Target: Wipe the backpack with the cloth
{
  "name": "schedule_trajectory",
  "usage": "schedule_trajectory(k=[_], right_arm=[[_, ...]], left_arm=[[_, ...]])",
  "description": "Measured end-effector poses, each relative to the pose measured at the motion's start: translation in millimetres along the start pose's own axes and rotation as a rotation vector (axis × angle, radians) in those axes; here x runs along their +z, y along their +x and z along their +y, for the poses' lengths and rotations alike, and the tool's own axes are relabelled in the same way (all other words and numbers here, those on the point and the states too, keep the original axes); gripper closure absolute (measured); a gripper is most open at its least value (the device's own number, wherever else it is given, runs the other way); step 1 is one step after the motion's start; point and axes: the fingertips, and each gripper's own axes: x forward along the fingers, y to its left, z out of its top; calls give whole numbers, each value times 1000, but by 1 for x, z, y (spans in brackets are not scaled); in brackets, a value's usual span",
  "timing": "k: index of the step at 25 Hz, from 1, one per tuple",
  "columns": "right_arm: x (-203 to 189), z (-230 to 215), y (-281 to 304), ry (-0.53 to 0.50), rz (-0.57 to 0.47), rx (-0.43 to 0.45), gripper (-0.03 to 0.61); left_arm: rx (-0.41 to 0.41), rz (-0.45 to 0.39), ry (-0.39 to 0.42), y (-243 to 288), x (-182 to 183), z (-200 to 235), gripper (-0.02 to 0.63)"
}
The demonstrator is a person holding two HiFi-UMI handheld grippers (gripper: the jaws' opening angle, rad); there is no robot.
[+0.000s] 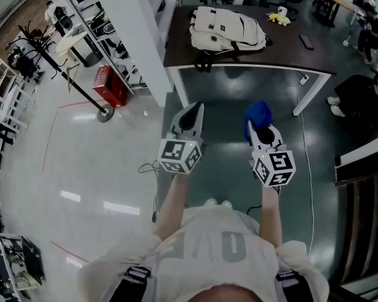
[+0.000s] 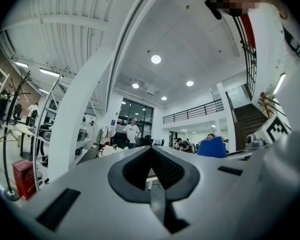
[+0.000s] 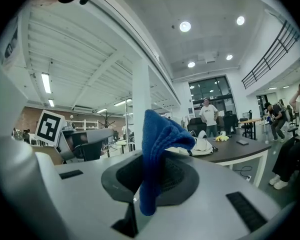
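Note:
A white backpack (image 1: 225, 30) lies flat on the dark table (image 1: 315, 58) ahead of me, well beyond both grippers. My right gripper (image 1: 259, 129) is shut on a blue cloth (image 1: 258, 114), which sticks up bunched from its jaws; in the right gripper view the blue cloth (image 3: 157, 151) hangs across the jaws with the backpack (image 3: 200, 145) small behind it. To its left, at about the same height over the floor, my left gripper (image 1: 191, 116) is shut and holds nothing. The left gripper view shows its jaws meeting with the cloth (image 2: 211, 147) off to the right.
A phone (image 1: 307, 41) and a small yellow toy (image 1: 278, 17) lie on the table's far right. A white pillar (image 1: 135, 33), a red box (image 1: 111, 85) and a coat stand's base (image 1: 104, 114) stand to the left. A cable (image 1: 306, 162) runs across the floor at right. People stand in the distance.

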Motion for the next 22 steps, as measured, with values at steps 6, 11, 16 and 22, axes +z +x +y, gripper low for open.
schedule_trajectory(k=[6,11,16,22], right_arm=[[1,-14,-7,17,-11,10,535],[-3,-28,-17,59,-12,40,535],[-16,-37,-5,63,37,69,537],[-26,-34,56,57,47,139,537]], left_arm=[[7,3,-2,5,-3,-12,609],[8,0,5,14,-6,-26,609],[40,0,-10,20,-11,-22,609],[66,-20,0,53,-22,23,609]])
